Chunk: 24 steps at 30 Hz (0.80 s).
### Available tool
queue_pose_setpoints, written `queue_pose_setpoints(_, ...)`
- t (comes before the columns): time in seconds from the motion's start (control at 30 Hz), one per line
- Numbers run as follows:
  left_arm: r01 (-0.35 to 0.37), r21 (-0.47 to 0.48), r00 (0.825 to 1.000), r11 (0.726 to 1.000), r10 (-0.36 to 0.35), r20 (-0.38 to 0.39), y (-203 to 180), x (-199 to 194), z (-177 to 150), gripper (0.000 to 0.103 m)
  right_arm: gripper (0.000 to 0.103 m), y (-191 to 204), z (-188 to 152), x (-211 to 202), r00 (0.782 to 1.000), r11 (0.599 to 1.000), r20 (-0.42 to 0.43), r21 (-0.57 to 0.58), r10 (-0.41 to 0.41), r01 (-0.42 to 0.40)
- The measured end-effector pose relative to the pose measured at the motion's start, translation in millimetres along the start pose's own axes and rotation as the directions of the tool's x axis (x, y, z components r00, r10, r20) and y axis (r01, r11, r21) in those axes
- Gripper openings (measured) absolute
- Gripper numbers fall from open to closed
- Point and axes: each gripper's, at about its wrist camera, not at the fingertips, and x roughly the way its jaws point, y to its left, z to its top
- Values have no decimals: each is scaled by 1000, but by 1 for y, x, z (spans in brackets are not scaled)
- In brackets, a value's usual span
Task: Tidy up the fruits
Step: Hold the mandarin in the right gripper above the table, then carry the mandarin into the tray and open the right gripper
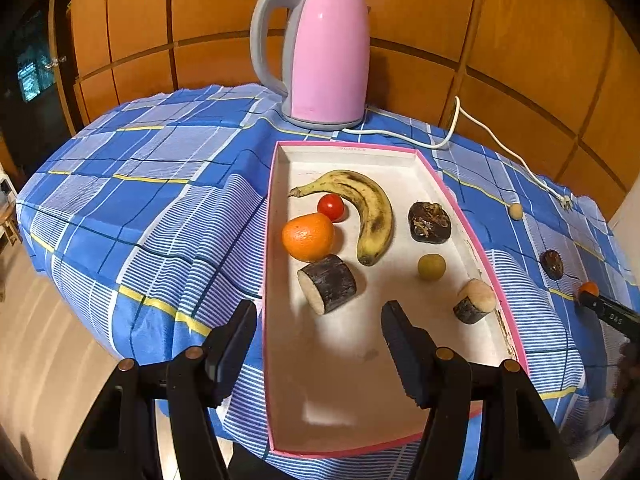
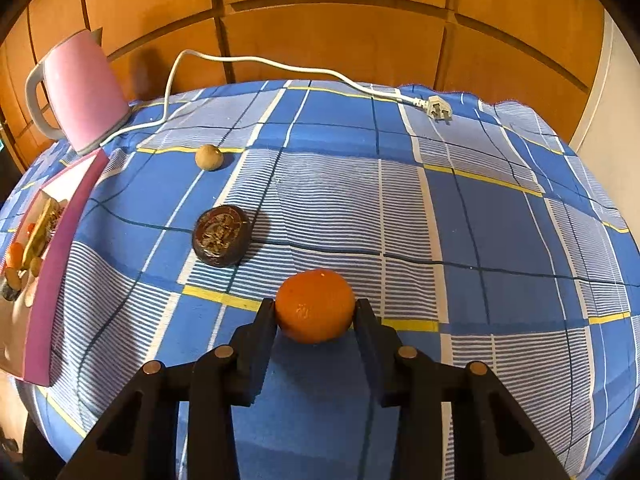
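Note:
A pink-rimmed white box point(image 1: 276, 184) lies on the checked tablecloth. It holds a banana point(image 1: 370, 208), a cherry tomato point(image 1: 331, 207), an orange point(image 1: 308, 237), a dark wrinkled fruit point(image 1: 429, 222), a small tan fruit point(image 1: 431, 267) and two dark-skinned cut stubs point(image 1: 328, 283) point(image 1: 475, 301). My left gripper point(image 1: 318, 330) is open and empty above the box's near half. My right gripper point(image 2: 315, 312) is shut on a second orange point(image 2: 315, 305) on the cloth; it also shows in the left wrist view point(image 1: 588, 289). A dark fruit point(image 2: 221, 236) and a tan fruit point(image 2: 208, 157) lie loose on the cloth.
A pink kettle point(image 1: 326, 56) stands behind the box, its white cord point(image 2: 280, 66) running along the back to a plug point(image 2: 438, 107). The box's side wall point(image 2: 60, 240) is left of my right gripper. Wooden panels stand behind the table.

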Motion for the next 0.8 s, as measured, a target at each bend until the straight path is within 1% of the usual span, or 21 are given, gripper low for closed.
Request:
queue_pose_setpoints(0.1, -5, -5, 1000, 1000, 5, 2, 1, -1, 0, 65, 39, 4, 0, -8, 1000, 1000, 11, -1, 12, -12)
queue_pose_setpoints(0.2, -5, -13, 1000, 1000, 5, 1, 2, 0, 0, 65, 39, 13, 2, -21, 998, 998, 33, -19, 52, -52)
queue_pose_setpoints(0.27, -4, -18, 1000, 1000, 4, 2, 4, -1, 0, 65, 39, 27, 4, -29, 996, 996, 49, -54, 80, -78)
queue_pose_setpoints(0.33, -3, -25, 1000, 1000, 4, 4, 7, -1, 1, 65, 39, 42, 6, -37, 990, 989, 61, -84, 127, -122)
queue_pose_setpoints(0.43, -14, -36, 1000, 999, 14, 2, 11, 0, 2, 66, 39, 74, 13, -50, 973, 965, 60, -155, 224, -213)
queue_pose_setpoints(0.5, -18, -46, 1000, 999, 18, -2, 14, 0, 2, 67, 39, 103, 16, -55, 953, 932, 31, -219, 302, -288)
queue_pose_setpoints(0.57, -23, -50, 1000, 999, 23, -1, 15, 0, 2, 67, 39, 140, 16, -57, 930, 886, -9, -303, 366, -352)
queue_pose_setpoints(0.63, -25, -53, 1000, 998, 26, 3, 16, 0, 3, 68, 39, 170, 15, -55, 907, 843, -56, -349, 417, -410)
queue_pose_setpoints(0.77, -26, -64, 1000, 998, 27, 8, 21, -1, 4, 68, 39, 224, 10, -47, 872, 765, -140, -430, 468, -480)
queue_pose_setpoints(0.8, -27, -67, 1000, 997, 27, 8, 22, -1, 5, 68, 39, 238, 8, -44, 859, 740, -169, -446, 484, -504)
